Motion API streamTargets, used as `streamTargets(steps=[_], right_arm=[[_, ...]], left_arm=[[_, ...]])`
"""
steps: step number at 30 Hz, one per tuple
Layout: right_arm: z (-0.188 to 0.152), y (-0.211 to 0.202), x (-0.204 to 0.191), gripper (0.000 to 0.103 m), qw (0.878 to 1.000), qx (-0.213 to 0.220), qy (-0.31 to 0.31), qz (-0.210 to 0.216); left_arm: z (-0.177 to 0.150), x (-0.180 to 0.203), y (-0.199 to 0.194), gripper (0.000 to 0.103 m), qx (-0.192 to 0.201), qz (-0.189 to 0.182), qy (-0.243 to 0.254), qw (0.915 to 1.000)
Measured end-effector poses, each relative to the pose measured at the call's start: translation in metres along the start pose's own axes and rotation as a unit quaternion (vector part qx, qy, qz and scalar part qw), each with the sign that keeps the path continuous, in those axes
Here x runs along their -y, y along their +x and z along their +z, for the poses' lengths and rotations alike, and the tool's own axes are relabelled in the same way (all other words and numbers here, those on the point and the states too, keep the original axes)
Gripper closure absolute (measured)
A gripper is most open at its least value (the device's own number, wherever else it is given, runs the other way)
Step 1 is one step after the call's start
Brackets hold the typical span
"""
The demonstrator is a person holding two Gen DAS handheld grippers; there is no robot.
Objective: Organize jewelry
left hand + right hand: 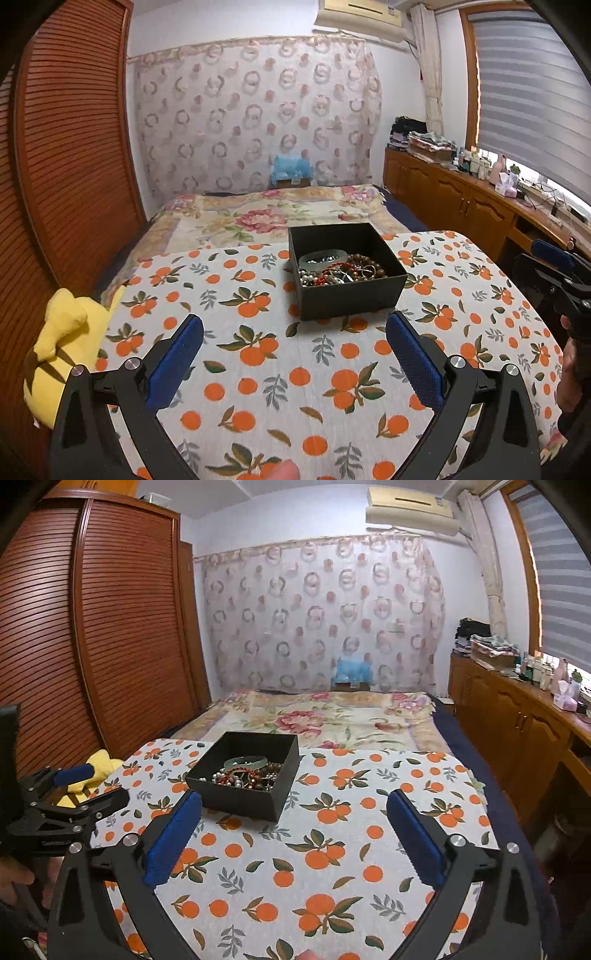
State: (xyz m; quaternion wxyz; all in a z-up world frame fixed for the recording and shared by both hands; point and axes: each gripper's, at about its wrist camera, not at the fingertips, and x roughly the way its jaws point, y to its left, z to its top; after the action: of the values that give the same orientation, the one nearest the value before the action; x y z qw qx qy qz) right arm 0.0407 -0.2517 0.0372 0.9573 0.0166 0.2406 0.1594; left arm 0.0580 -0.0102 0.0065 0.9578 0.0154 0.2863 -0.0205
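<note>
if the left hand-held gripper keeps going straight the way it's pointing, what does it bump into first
Most likely the black box of jewelry. The left hand-held gripper is open and empty above the orange-print cloth, and the box sits just ahead, slightly right of center. Depth is hard to judge; angled lower, it would meet the cloth first.

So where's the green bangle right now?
The green bangle lies inside the black box on the orange-print cloth, on top of the beads, toward the box's far side.
</note>
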Motion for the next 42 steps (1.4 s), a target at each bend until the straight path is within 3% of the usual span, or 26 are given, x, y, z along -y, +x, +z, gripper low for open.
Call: streamTargets(steps=[42], right_arm=[[-0.0075,-0.0025,-0.0058,0.002,1.0,-0.001,0.007,-0.002]], left_arm=[[-0.0075,0.0035,-0.0124,0.007,0.014,0.01,-0.012,0.9998]])
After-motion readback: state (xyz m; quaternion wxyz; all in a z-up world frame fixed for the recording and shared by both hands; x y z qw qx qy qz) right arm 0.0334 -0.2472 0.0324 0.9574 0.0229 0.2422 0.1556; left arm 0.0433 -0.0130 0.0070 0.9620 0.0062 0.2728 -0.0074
